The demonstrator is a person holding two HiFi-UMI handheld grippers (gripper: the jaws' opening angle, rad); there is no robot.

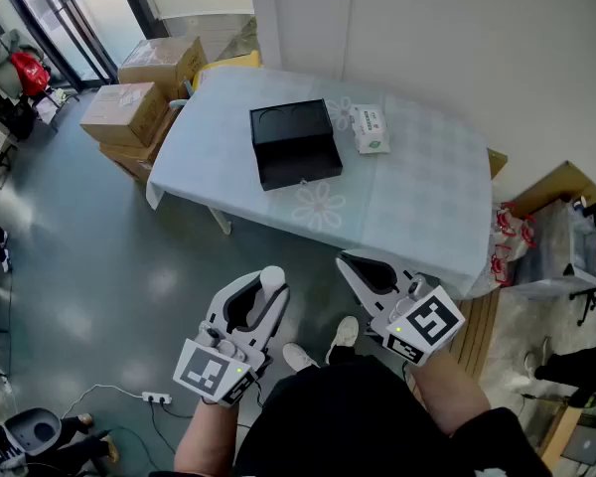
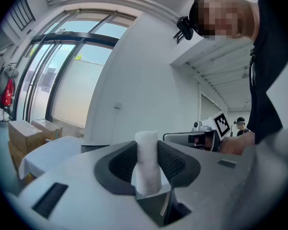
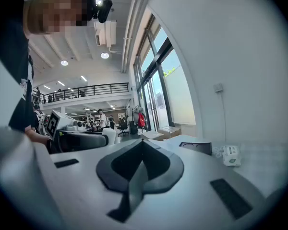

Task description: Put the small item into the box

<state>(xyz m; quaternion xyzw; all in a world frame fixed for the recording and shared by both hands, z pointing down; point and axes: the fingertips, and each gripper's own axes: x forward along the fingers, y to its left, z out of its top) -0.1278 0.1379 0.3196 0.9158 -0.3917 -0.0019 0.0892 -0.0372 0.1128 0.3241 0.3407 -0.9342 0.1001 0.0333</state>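
The small white roll (image 2: 147,163) stands between the jaws of the left gripper (image 1: 267,284), which are clamped on its two sides. It is a plain white cylinder with a soft, slightly rough surface. Its long axis runs along the jaws, and its upper end sticks out past their tips. The right gripper (image 3: 141,145) has its jaws together, with nothing between them. The black box (image 1: 295,143) lies open on the table (image 1: 417,217), well apart from both grippers.
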